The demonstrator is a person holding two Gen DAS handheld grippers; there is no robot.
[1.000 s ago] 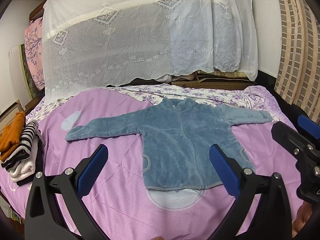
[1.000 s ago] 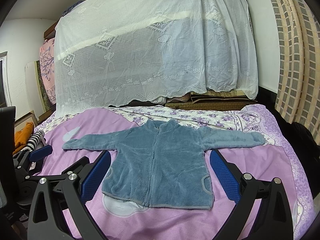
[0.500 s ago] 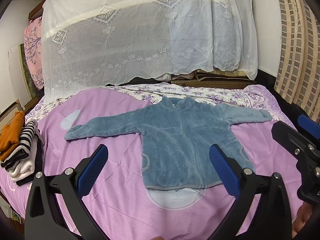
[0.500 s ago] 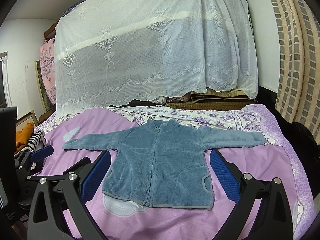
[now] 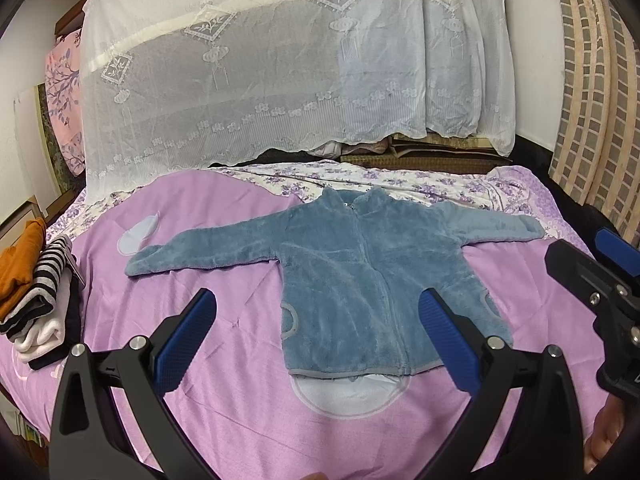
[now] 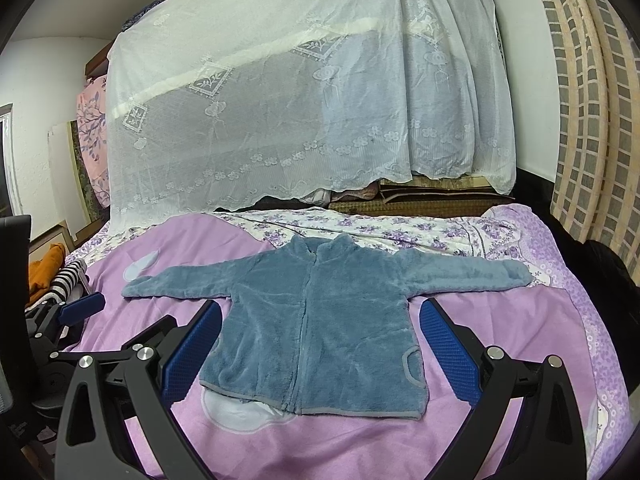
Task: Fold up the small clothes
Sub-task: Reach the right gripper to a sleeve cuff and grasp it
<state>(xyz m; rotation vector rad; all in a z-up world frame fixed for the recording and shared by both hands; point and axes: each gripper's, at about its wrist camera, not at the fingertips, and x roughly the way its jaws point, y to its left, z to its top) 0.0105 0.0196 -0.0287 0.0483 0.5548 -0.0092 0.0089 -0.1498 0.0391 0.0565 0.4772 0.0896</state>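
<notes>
Blue fleece jacket (image 5: pixel 372 280) flat on bed (image 5: pixel 224 216) ahead of both wide-apart, empty hand-held grippers, left (image 5: pixel 316 332) and right (image 6: pixel 320 356), collar away, hem nearest, sleeves crosswise.

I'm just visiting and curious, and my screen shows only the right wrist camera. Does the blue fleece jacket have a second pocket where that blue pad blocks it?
Observer: Yes. The left wrist camera shows a grey-trimmed pocket on that side of the fleece jacket.
Operator: What lies under the striped garment?
Observer: A folded white piece, with something dark beneath it.
Operator: Any sign of the person?
Observer: Part of a hand shows at that camera's lower right edge.
</notes>
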